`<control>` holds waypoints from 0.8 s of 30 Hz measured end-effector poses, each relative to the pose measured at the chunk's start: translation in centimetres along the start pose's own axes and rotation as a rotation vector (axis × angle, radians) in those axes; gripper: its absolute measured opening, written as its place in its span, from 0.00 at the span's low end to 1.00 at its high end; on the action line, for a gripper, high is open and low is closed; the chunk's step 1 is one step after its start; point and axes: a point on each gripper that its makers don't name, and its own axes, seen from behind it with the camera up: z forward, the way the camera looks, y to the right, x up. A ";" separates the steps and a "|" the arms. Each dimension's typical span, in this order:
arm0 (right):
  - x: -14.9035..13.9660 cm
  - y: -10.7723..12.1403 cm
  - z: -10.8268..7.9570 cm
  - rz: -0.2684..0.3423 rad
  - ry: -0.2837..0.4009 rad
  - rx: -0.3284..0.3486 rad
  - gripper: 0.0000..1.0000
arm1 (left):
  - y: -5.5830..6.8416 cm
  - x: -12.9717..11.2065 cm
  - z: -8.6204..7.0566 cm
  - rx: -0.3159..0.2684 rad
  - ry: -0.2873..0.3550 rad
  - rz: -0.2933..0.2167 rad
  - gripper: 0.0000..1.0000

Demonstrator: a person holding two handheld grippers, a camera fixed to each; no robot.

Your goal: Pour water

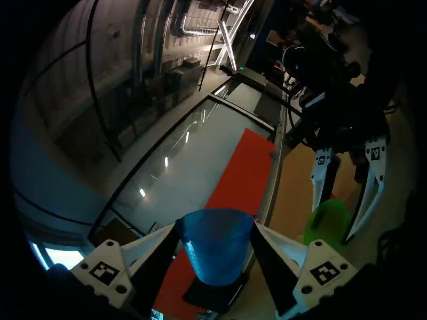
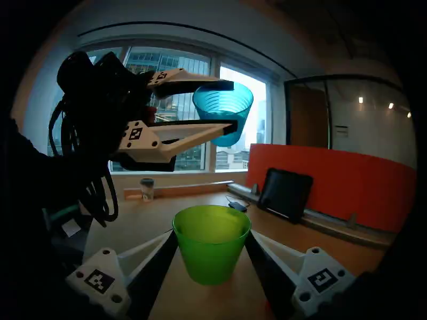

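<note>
**Desk:** Where are your two cups?

**Caption:** Your left gripper [image 1: 215,229] pinches the blue cup [image 1: 216,256], one finger pressed to each side. In the right gripper view you hold it high against the window [image 2: 181,57]. It sits at twelve o'clock from the green cup [image 2: 212,256] and well apart from it, mouth up and only slightly tilted. Your right gripper [image 2: 212,234] clamps the green cup, both fingers against its walls, low over the wooden table [image 2: 144,218]. I cannot tell whether its base touches the wood, or whether either cup holds water.

**Desk:** And the room around you?

**Caption:** It is a dim office with city towers beyond the glass. A small jar [image 2: 147,188] stands by the sill at ten o'clock from the green cup. An orange partition [image 2: 341,176] runs along the table's far edge at two o'clock, with a dark tablet [image 2: 285,194] propped just beside it. Above the partition, a glass wall [image 2: 352,122] catches ceiling lights. Black cables [image 2: 101,197] hang from your left gripper at nine o'clock. In the left gripper view the partition stretches away from the blue cup toward twelve o'clock. Your right gripper and the green cup are at three o'clock there, over tan tabletop.
</note>
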 end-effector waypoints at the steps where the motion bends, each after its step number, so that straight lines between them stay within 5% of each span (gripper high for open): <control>1: 0.0 0.0 0.0 0.000 0.000 0.000 0.90 | 0.0 0.1 0.0 0.001 0.000 0.004 0.88; 24: 0.1 0.2 0.0 0.001 0.003 0.000 0.89 | 0.0 0.4 0.2 0.003 -0.005 0.069 0.88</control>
